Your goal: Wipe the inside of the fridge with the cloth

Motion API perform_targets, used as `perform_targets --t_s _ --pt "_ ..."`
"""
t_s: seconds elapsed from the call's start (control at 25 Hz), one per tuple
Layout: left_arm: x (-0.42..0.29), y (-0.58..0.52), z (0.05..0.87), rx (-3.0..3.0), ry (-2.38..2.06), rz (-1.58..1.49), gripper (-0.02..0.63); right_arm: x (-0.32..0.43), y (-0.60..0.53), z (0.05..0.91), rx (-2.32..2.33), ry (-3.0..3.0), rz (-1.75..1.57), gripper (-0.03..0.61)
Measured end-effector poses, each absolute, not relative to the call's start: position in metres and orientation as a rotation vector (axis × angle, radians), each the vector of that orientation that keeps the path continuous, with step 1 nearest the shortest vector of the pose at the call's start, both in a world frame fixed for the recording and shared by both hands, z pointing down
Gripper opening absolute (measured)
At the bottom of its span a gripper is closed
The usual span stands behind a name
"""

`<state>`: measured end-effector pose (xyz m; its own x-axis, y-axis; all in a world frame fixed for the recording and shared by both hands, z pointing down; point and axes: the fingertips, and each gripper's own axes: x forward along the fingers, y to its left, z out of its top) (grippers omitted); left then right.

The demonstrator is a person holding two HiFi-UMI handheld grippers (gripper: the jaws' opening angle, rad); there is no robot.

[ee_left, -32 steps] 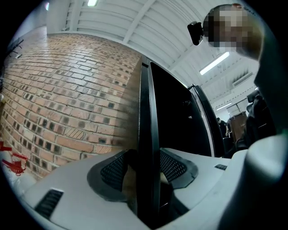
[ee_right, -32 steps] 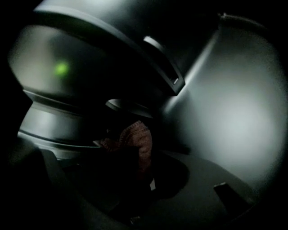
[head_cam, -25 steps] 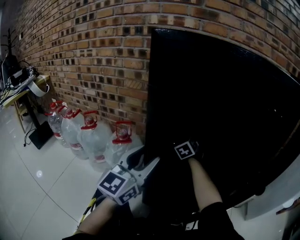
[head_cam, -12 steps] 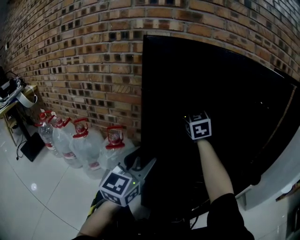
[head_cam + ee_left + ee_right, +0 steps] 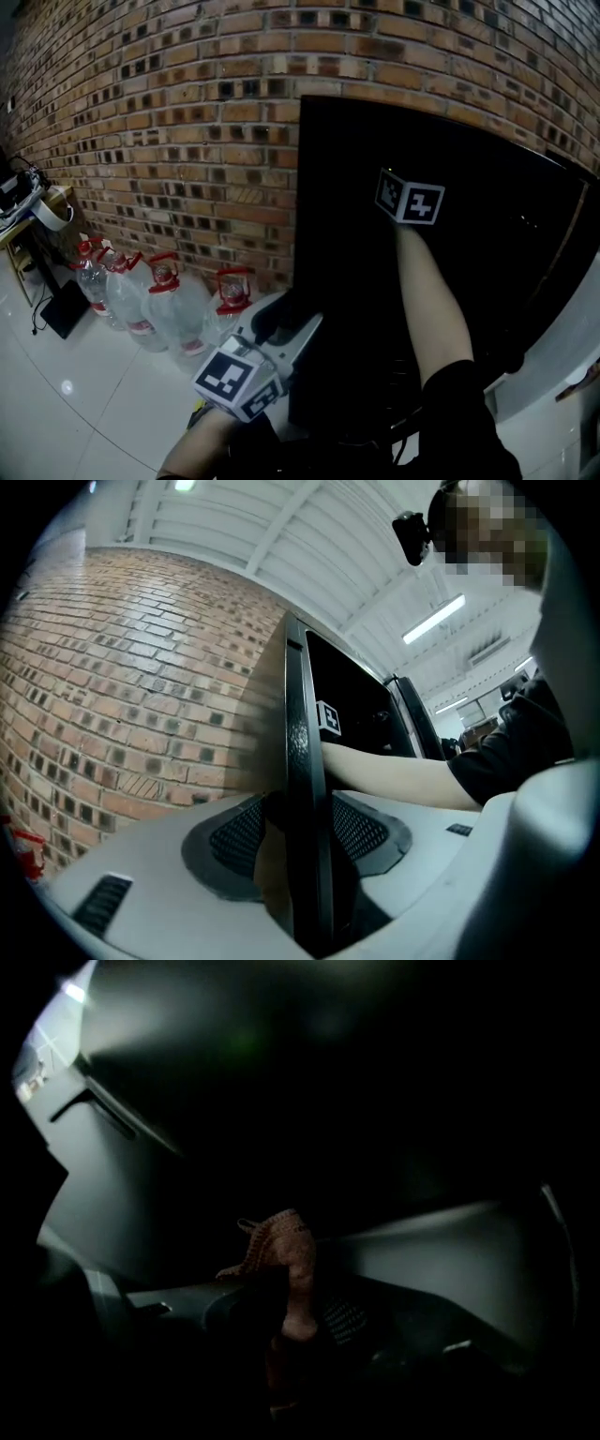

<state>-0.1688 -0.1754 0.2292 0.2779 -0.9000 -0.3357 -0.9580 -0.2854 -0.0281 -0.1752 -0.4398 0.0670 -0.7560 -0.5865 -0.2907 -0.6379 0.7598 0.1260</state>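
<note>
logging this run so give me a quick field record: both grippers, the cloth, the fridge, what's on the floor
left gripper: shut on the edge of the glossy black fridge panel
right gripper: shut on the reddish-brown knitted cloth, inside the black fridge
cloth contact: cannot tell whether it touches a wall
floor: clear plastic water jugs with red caps, beside the brick wall

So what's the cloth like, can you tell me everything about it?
The cloth is reddish-brown, with a knitted, bumpy look. It is scrunched into a lump, one pointy corner sticking out left. The right hand-held gripper pinches its lower part, so the bunch stands up past the jaw tips. It is inside the dark fridge; whether it touches a wall cannot be told.
</note>
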Motion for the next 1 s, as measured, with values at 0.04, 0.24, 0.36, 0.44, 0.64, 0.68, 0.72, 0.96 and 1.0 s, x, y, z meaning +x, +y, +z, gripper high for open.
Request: perform_targets --t_s 0.04,0.24,0.36,0.44,0.64,0.68,0.72,0.96,1.0 --pt "-0.169 -0.177 0.225 -2.318 1.723 0.382 0.227 -0.177 -0.443 0.064 -0.987 2.712 0.321 0.074" --pt "-0.168 -0.182 0.222 -2.302 1.748 0.363 0.236 -0.185 -0.458 0.066 -1.078 2.696 0.345 0.075" --pt "-0.168 -0.181 0.224 -2.302 1.755 0.381 0.236 -0.185 -0.462 0.068 -1.115 2.663 0.388 0.075" --pt "-0.167 -0.181 0.224 -2.298 1.756 0.383 0.236 -0.183 -0.464 0.066 -1.14 2.646 0.422 0.075" --pt "-0.166 -0.182 0.225 -2.305 1.734 0.392 0.238 -0.164 -0.474 0.06 -1.211 2.582 0.395 0.075" --pt "-0.166 -0.182 0.225 -2.306 1.73 0.395 0.238 -0.158 -0.475 0.059 -1.224 2.569 0.391 0.075" --pt "-0.166 -0.182 0.226 -2.306 1.727 0.398 0.238 -0.152 -0.477 0.059 -1.243 2.557 0.395 0.075" --pt "-0.168 -0.18 0.226 -2.303 1.709 0.426 0.239 -0.109 -0.488 0.058 -1.393 2.499 0.453 0.075" --pt "-0.168 -0.18 0.226 -2.305 1.705 0.428 0.239 -0.101 -0.489 0.058 -1.415 2.488 0.45 0.075"
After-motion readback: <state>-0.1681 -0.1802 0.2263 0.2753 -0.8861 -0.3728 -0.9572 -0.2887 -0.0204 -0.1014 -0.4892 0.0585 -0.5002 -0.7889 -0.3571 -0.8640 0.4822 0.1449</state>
